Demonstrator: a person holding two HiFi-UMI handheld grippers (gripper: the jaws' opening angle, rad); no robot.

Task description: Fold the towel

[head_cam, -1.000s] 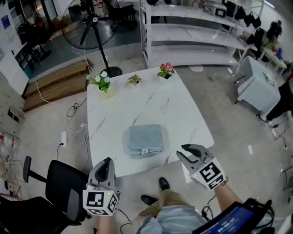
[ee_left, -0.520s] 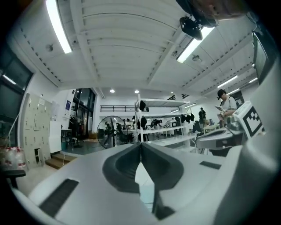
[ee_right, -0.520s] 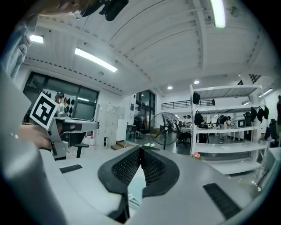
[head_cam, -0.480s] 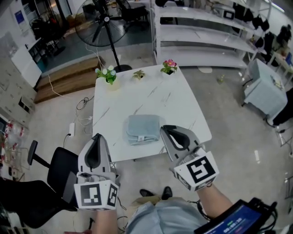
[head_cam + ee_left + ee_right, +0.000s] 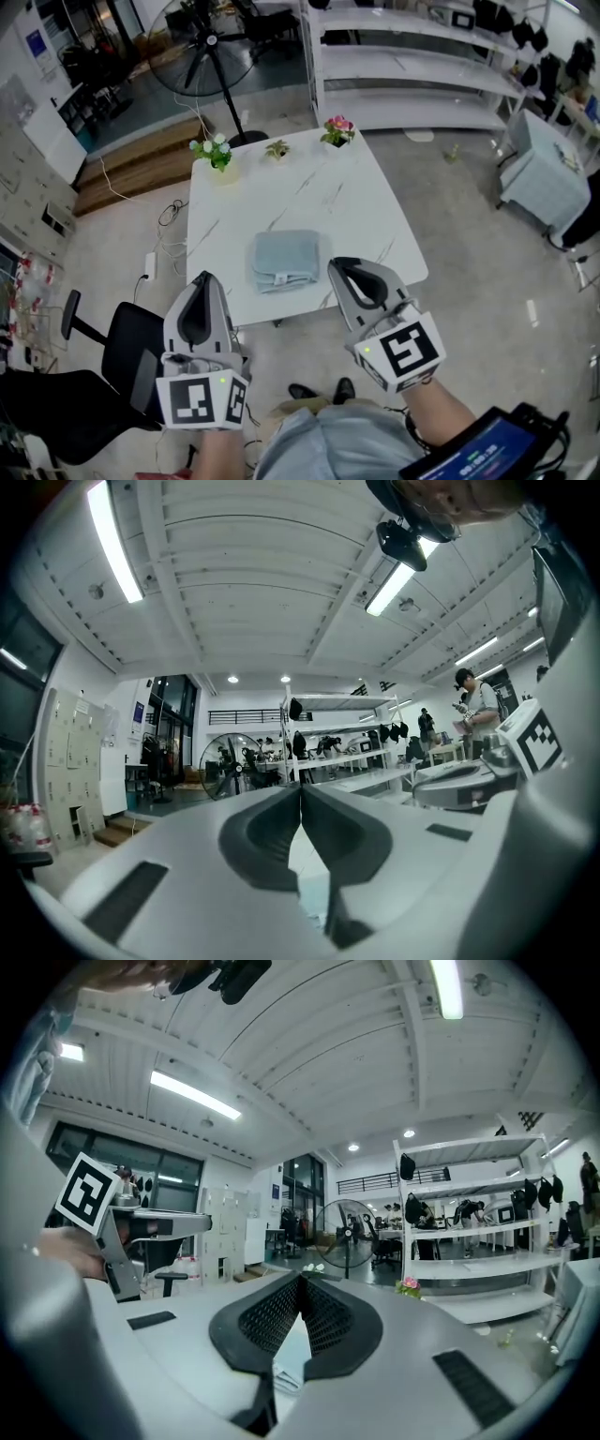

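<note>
- Two hand-held grippers are up in front of you, and both are empty. The left hand-held gripper (image 5: pixel 202 281) has its jaws pressed together, and so does the right hand-held gripper (image 5: pixel 339 265). Each gripper's own view shows the pads meeting at the tips with nothing between them.
- The towel (image 5: pixel 284 258) lies on the white surface (image 5: pixel 356 216), near its front edge. It is already a compact, layered stack rather than a spread sheet.
- The towel sits ahead of you, between the two grippers. In the head view the right tips come close to its right edge, while the left tips are further off to its left, so the right one is probably the nearer.
- The stack looks close to square, so you get no clear long axis. The small tag (image 5: pixel 281 277) marks the edge that faces you.
- Both grippers seem to be held above the surface rather than on it, but how high is hard to judge from the head view.
- The gripper views point out across the room. Only a pale sliver shows through each gap below the pads, too little to tell towel from surface.
- Three small plants (image 5: pixel 216 150) stand along the far edge, well apart from the towel.
</note>
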